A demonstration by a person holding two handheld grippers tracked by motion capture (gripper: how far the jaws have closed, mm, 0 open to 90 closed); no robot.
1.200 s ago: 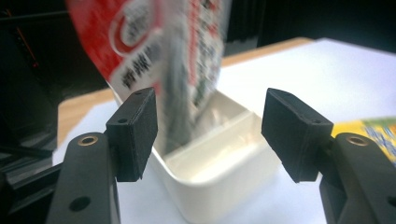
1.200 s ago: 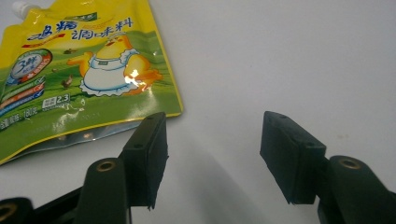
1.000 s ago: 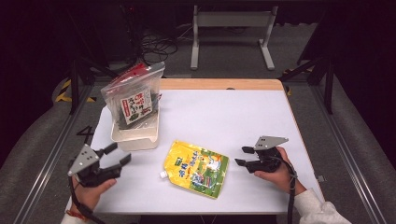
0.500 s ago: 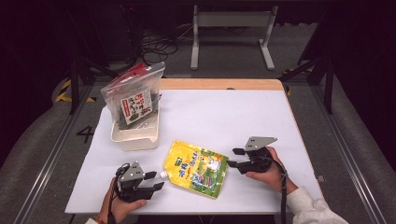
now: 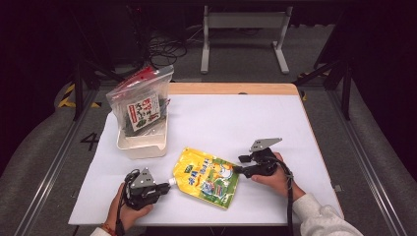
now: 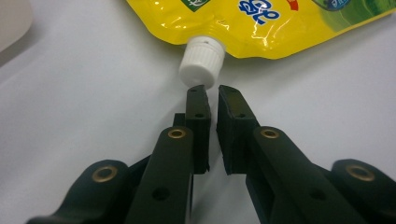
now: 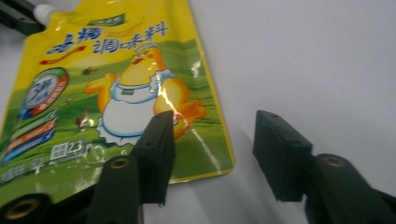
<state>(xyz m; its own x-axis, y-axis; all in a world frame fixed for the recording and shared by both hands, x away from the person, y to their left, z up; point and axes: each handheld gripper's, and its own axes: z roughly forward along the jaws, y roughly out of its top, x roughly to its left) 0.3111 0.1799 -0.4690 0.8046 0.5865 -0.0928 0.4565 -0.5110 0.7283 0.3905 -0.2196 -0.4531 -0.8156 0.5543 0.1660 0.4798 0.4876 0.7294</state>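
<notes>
A: Entry — the flat yellow plastic spout pouch with a cartoon chicken printed on it (image 5: 209, 177) lies face up on the white desk (image 5: 236, 123), near the front edge, between the two hands. How will it handle?

B: Judging by the glossy, wrinkled film — soft, limp and slippery; probably sags if lifted by one corner. Its stiffest part looks to be the white ribbed screw cap (image 6: 202, 62) at the left end. That, or the sealed bottom edge, seems the best place to grip.

A: Left tongs (image 6: 212, 91)?

B: They have just been closing; the jaws stand nearly together with a narrow gap, tips right at the cap but nothing between them. No hold yet.

A: Right tongs (image 7: 212, 133)?

B: Also closing, yet about half open. One jaw sits over the pouch's corner, the other over bare desk — the pouch edge lies between them, not pinched.

A: Containers?

B: A white rectangular plastic tub (image 5: 142, 145) stands well apart at the desk's back left. In it leans a clear zip bag with a red seal (image 5: 141, 101), holding dark packets; I cannot tell more of the contents.
</notes>
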